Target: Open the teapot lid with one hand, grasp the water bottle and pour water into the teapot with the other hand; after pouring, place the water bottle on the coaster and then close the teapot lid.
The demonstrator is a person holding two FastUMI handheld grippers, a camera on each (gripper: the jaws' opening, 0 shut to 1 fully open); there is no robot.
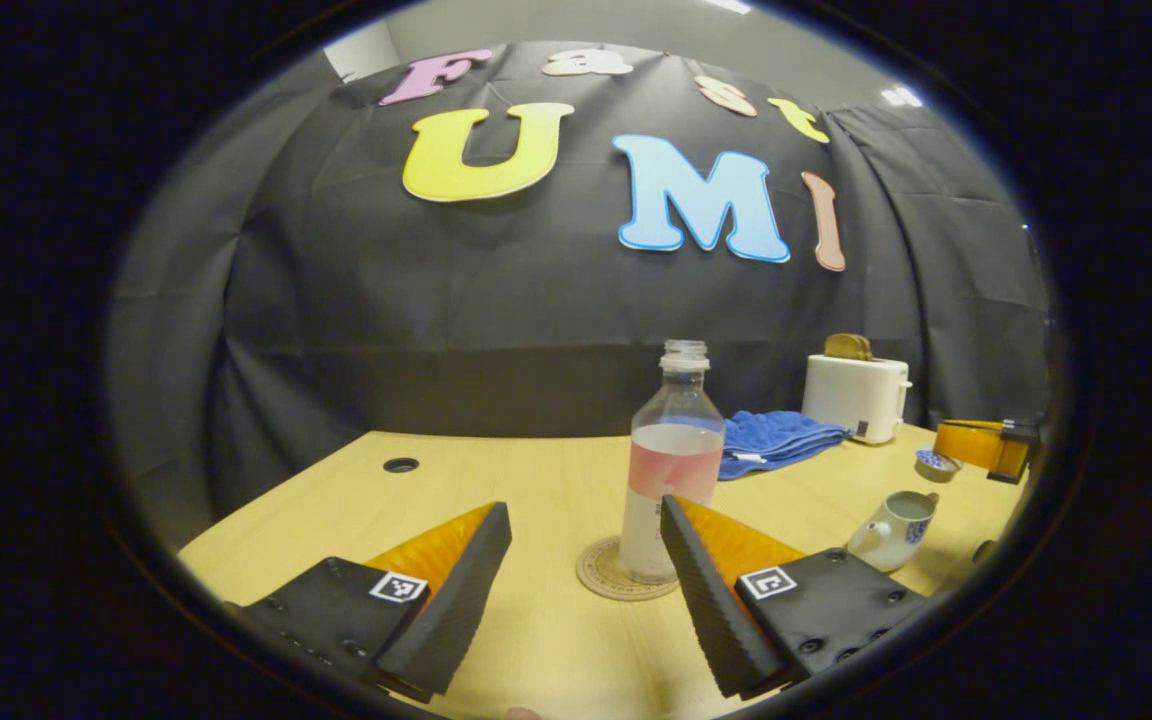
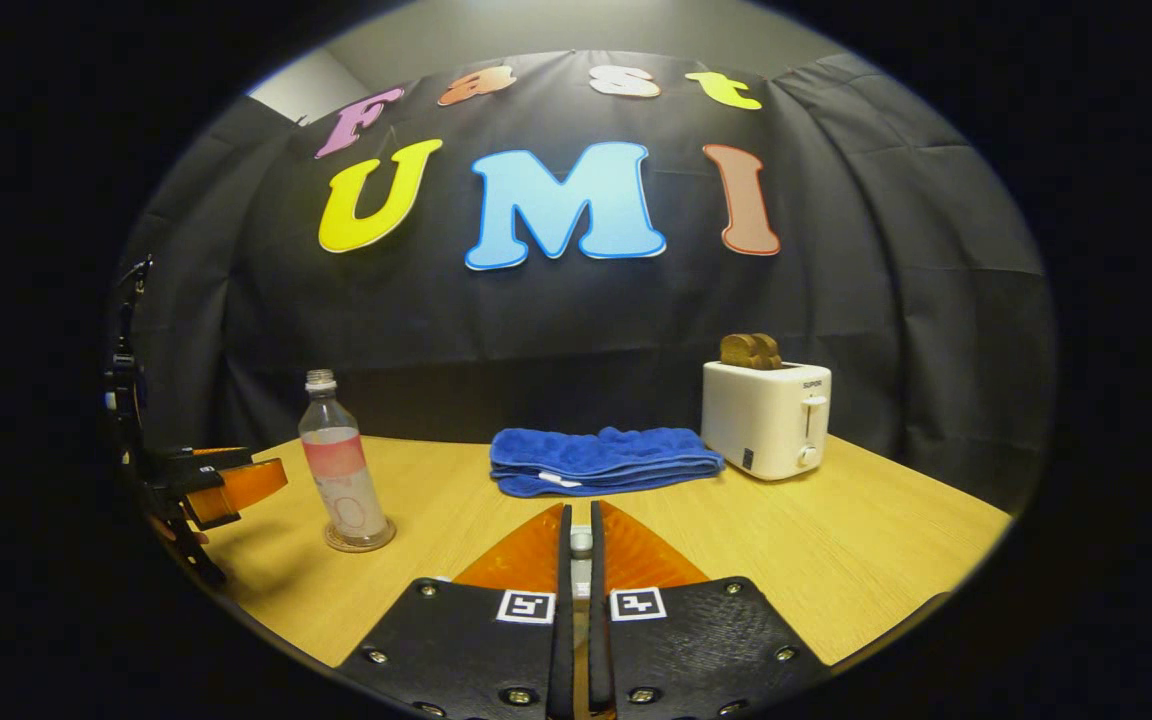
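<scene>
Left hand-held gripper point(image 1: 586, 520) hovers low over the surface point(image 1: 536, 480), level and pointing forward, its fingers spread wide with nothing between them. Just ahead, toward 1 o'clock, the water bottle point(image 1: 671, 470) stands upright on the round coaster point(image 1: 601, 572), uncapped and partly filled; the right finger's tip overlaps the bottle's base in the left gripper view, and whether they touch I cannot tell. Farther out at 3 o'clock, the teapot point(image 1: 896, 528) sits open on the surface, and its lid point(image 1: 936, 463) is held up beyond it by the other gripper.

Right hand-held gripper point(image 2: 581, 540) is pressed together on a small pale knob, apparently the lid's, and held level above the surface. In the right gripper view the bottle point(image 2: 341, 470) stands at 10 o'clock, with the left gripper point(image 2: 226, 485) just beside it at 9 o'clock. A folded blue towel point(image 2: 601, 460) lies at 12 o'clock and a white toaster point(image 2: 766, 415) holding toast stands at 1 o'clock.
</scene>
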